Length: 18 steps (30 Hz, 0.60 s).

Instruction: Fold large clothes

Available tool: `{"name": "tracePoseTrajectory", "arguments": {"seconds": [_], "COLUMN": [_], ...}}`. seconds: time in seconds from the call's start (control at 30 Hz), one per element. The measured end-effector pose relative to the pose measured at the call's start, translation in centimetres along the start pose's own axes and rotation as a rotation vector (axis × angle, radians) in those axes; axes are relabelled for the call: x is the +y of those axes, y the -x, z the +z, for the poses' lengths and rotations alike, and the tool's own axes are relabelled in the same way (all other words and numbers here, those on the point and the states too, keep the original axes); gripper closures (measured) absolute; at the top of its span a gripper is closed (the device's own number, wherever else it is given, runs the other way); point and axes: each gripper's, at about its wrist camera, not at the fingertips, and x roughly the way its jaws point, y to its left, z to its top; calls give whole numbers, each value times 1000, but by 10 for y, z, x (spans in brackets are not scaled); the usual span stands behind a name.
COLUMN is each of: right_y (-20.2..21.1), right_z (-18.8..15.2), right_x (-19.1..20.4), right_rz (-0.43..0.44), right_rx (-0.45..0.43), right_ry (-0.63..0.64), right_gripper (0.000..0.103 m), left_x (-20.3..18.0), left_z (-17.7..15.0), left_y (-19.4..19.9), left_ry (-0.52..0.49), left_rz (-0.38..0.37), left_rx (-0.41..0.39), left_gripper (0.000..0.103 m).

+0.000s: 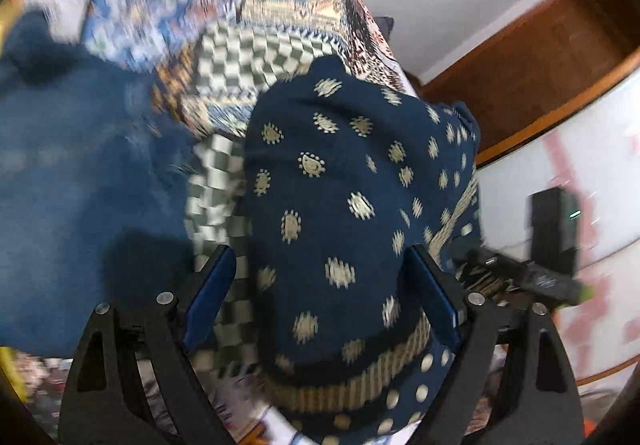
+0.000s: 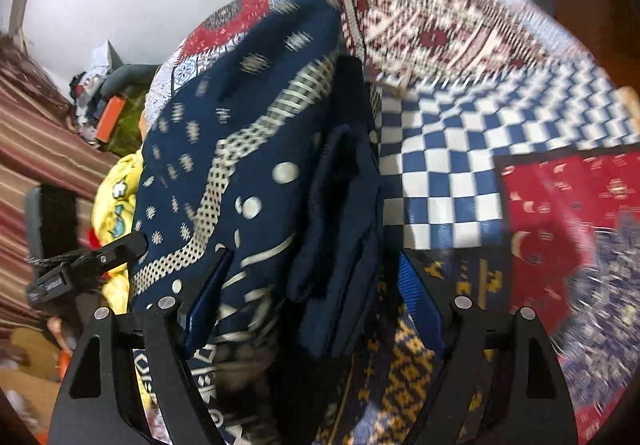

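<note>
Patchwork quilt [image 1: 224, 61] under a bunched navy garment [image 1: 340, 205]. My left gripper [image 1: 320, 297] and right gripper [image 2: 316, 293] gape apart, straddling cloth unclamped. Closing blind risks pinching quilt too, or extra layers.

My right gripper [image 2: 316, 285]: 2 blue-padded fingers [image 2: 210, 297] spread wide over a bunched navy garment [image 2: 240, 149] with cream dots and bands. Whether the pads touch cloth, I cannot tell. Beneath: patchwork bedcover [image 2: 452, 173], blue-white checks, red panel. Left edge: yellow cloth [image 2: 114, 197], my other gripper [image 2: 88, 265].
</note>
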Motion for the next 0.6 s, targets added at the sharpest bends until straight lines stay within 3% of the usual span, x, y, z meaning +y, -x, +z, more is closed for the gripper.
{"name": "tracePoseTrajectory", "arguments": {"seconds": [0.23, 0.4, 0.5, 0.53, 0.6], "right_y": [-17, -19, -14, -10, -3], "right_z": [8, 6, 3, 2, 4], "right_x": [5, 17, 26, 29, 35], "right_rz": [116, 116, 102, 113, 148], "right_rx": [43, 35, 17, 8, -1], "right_ry": [19, 33, 40, 42, 40], "right_gripper": [22, 27, 49, 60, 68], "left_x": [14, 6, 0, -2, -8], "left_z": [14, 14, 9, 7, 6], "left_y": [-41, -40, -25, -20, -6], "left_ry": [99, 73, 51, 45, 30], "left_rz": [-127, -118, -114, -111, -125], "left_rx": [84, 65, 41, 34, 14], "left_gripper": [14, 19, 31, 33, 41]}}
